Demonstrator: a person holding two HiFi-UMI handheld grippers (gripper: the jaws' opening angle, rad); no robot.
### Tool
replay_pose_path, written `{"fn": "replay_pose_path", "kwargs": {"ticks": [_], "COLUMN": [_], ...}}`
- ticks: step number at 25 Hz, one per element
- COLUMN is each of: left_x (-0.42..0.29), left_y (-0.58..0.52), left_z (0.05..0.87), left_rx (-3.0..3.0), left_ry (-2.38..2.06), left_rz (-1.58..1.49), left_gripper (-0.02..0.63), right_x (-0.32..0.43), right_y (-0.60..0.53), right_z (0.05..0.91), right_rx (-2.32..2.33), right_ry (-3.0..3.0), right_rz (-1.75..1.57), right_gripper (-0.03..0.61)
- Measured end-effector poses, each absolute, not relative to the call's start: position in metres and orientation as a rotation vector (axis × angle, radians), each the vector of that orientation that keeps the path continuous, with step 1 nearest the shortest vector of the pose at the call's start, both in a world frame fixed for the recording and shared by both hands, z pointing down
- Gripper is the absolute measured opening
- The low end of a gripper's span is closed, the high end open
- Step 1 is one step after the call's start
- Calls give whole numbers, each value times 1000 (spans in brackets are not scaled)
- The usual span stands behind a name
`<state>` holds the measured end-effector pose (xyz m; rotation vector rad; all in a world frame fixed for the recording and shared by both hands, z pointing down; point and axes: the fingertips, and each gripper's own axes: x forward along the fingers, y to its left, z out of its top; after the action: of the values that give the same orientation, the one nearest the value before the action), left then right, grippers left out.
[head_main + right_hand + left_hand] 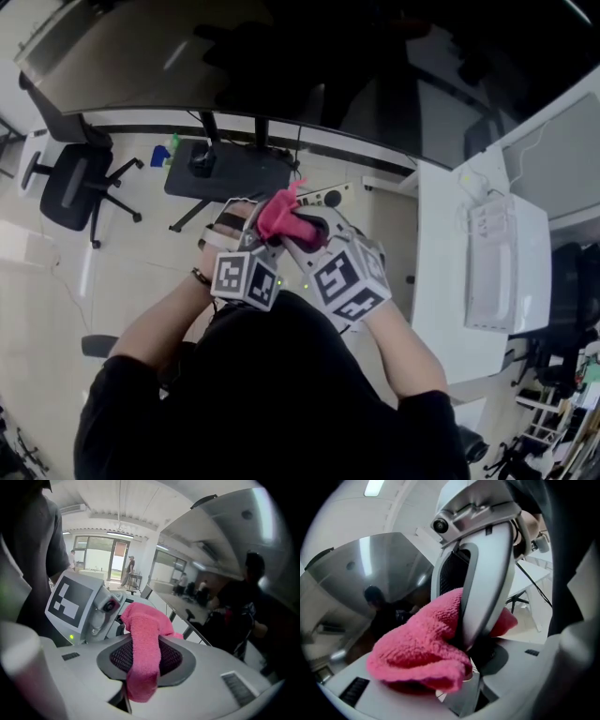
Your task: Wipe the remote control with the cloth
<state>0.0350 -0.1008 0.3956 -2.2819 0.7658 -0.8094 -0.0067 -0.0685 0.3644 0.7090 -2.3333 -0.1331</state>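
While raised before the chest, shows a pink cloth (279, 217) pinched in the closed jaws of the right gripper (302, 228), bunched beyond the tips and trailing back along the seam between the pads. Meets the left gripper (251, 232) tip to tip, those jaws standing apart and gripping nothing, a fold of the cloth heaped over one of them. Frames both tools with two forearms (164, 314) reaching up from below; farther out, an office chair (75, 187) at left, a dark desk (230, 173) ahead, a white table (450, 272) at right
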Motion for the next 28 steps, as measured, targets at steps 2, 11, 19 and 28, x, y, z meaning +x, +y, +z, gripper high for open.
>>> {"fn": "replay_pose_path", "kwargs": {"ticks": [2,11,19,28], "left_x": [34,35,34,34], "left_y": [-96,-87,-83,-92], "left_z": [389,386,389,396], "left_rx": [-2284,-2317,-2322,-2347], "left_ry": [768,746,748,776], "left_rz": [-767,-704,-705,-733], "left_gripper": [209,209,209,209], "right_x": [1,60,117,45], "right_y": [-71,-89,-112,-71], "right_z": [365,362,358,346], "right_rx": [737,938,1134,889], "right_ry": [-2302,-2213,-2118,-2289], "right_rz": [-144,-140,-107,-195], "right_gripper": [115,114,114,114]}}
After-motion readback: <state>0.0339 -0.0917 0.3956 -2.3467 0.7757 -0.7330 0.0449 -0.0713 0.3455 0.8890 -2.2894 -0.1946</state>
